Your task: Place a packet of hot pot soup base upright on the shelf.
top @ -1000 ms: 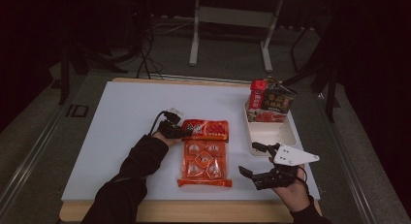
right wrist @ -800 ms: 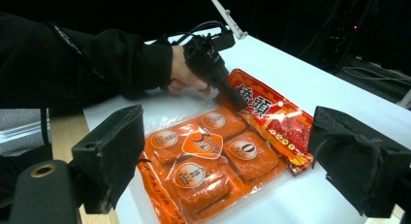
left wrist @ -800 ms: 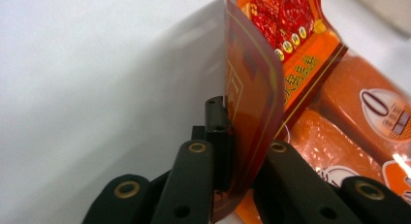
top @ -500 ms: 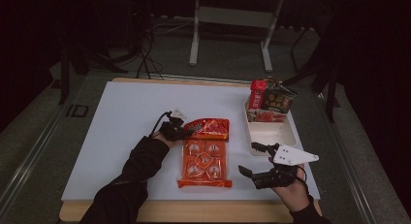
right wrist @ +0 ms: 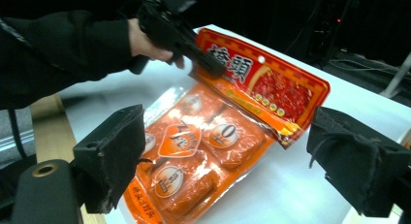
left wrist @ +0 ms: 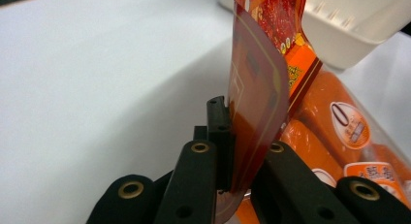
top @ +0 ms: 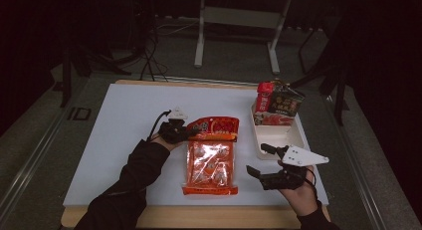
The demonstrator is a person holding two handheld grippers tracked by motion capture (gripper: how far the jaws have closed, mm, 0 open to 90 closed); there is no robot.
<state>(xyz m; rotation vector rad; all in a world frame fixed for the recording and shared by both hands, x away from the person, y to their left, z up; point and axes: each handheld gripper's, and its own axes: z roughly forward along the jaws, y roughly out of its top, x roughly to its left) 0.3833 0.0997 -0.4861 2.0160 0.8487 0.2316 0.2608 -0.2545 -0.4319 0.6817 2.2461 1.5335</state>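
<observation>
White table (top: 114, 140) | left gripper (top: 191, 134) clamped on snack bag (top: 211, 160) top flap, long axis toward person | right gripper (top: 259, 160) gaping, empty, right of bag

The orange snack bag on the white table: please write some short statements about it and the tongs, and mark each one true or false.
1. The left tongs are shut on the red top flap of the orange snack bag. True.
2. The right tongs hold the bag's bottom edge. False: their jaws stand open, beside the bag, touching nothing.
3. The bag's top flap is lifted off the table. True.
4. The bag lies inside the white tray. False: it lies on the table, to the left of the tray.
5. Upright cartons stand at the tray's far end. True.
</observation>
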